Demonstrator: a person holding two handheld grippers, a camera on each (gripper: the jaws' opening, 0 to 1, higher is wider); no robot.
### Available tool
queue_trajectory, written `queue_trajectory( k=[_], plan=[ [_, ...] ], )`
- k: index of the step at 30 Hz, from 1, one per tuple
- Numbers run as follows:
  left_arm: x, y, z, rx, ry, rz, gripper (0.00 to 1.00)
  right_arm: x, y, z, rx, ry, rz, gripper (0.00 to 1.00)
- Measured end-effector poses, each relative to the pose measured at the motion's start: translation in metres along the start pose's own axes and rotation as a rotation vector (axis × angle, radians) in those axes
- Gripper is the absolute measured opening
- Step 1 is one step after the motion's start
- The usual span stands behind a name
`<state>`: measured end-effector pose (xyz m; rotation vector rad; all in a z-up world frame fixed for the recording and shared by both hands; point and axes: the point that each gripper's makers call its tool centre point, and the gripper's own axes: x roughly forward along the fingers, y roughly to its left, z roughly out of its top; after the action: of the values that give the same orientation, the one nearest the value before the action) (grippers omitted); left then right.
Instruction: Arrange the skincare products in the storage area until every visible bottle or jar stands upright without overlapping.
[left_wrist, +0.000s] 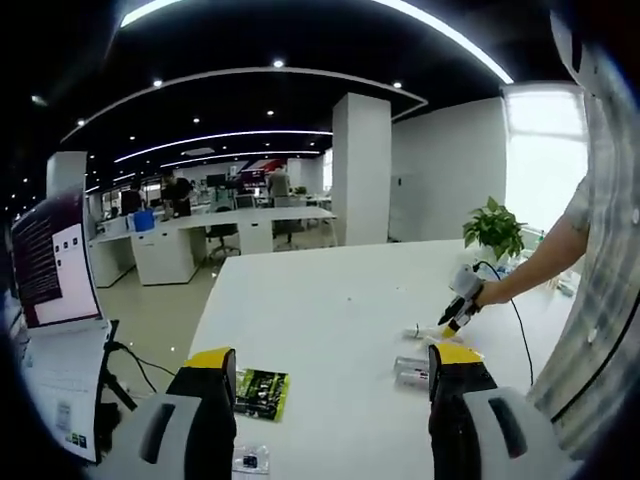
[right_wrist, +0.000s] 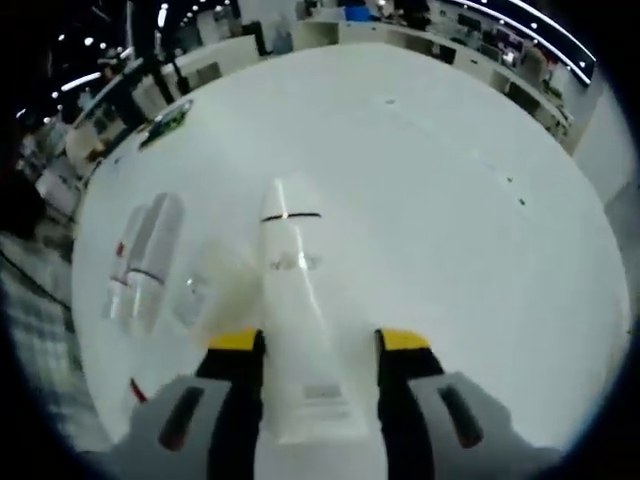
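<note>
One white surface (right_wrist: 450, 200) is carrying three visible skincare items: one white tube (right_wrist: 295, 300) lying between the right gripper (right_wrist: 320, 345)'s spread jaws, and two clear bottles (right_wrist: 145, 255) lying just left. The left gripper (left_wrist: 335, 372) is hovering, jaws released, holding nothing.

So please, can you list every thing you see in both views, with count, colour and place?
Table: one, white, under everything.
Tube: one, white, lying between the right jaws.
Clear bottles: two, transparent, lying side by side left of the tube.
Circuit board: one, green, near the table edge.
Plant: one, green, far side of the table.
Laptop: one, screen lit, at the left.
Person's arm: one, reaching in from the right.
Left hand-held gripper: open.
Right hand-held gripper: around the tube.
</note>
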<state>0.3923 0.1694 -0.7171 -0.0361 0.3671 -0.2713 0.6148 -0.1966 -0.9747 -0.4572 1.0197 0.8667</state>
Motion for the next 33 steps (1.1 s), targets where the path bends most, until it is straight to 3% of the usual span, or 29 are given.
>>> queue_trajectory(
  k=[5, 13, 17, 20, 22, 27, 31, 33],
  plan=[
    [-0.001, 0.0, -0.003, -0.011, 0.007, 0.006, 0.81, 0.001, -0.005, -0.002, -0.031, 0.015, -0.019, 0.35],
    [0.001, -0.002, 0.005, 0.001, 0.005, -0.003, 0.81, 0.0, -0.003, -0.001, -0.132, 0.023, -0.01, 0.31],
    [-0.002, 0.001, 0.01, 0.012, -0.001, -0.001, 0.81, 0.002, -0.002, 0.003, -0.145, 0.046, -0.016, 0.25],
    [-0.004, 0.004, 0.01, 0.009, -0.003, 0.007, 0.81, 0.002, 0.004, 0.003, -0.124, 0.052, 0.018, 0.22],
    [-0.004, 0.005, 0.01, 0.002, -0.01, 0.011, 0.81, 0.002, 0.004, 0.004, -0.153, 0.062, 0.003, 0.2],
    [-0.003, 0.005, 0.004, -0.022, -0.021, 0.013, 0.81, 0.0, 0.005, 0.006, -0.133, 0.063, 0.002, 0.18],
    [-0.002, 0.007, 0.017, -0.037, -0.074, -0.003, 0.82, -0.004, 0.005, 0.005, -0.146, 0.067, -0.008, 0.18],
    [-0.001, 0.011, 0.017, -0.031, -0.069, 0.005, 0.82, -0.009, 0.001, 0.009, -0.136, 0.062, -0.021, 0.18]
  ],
)
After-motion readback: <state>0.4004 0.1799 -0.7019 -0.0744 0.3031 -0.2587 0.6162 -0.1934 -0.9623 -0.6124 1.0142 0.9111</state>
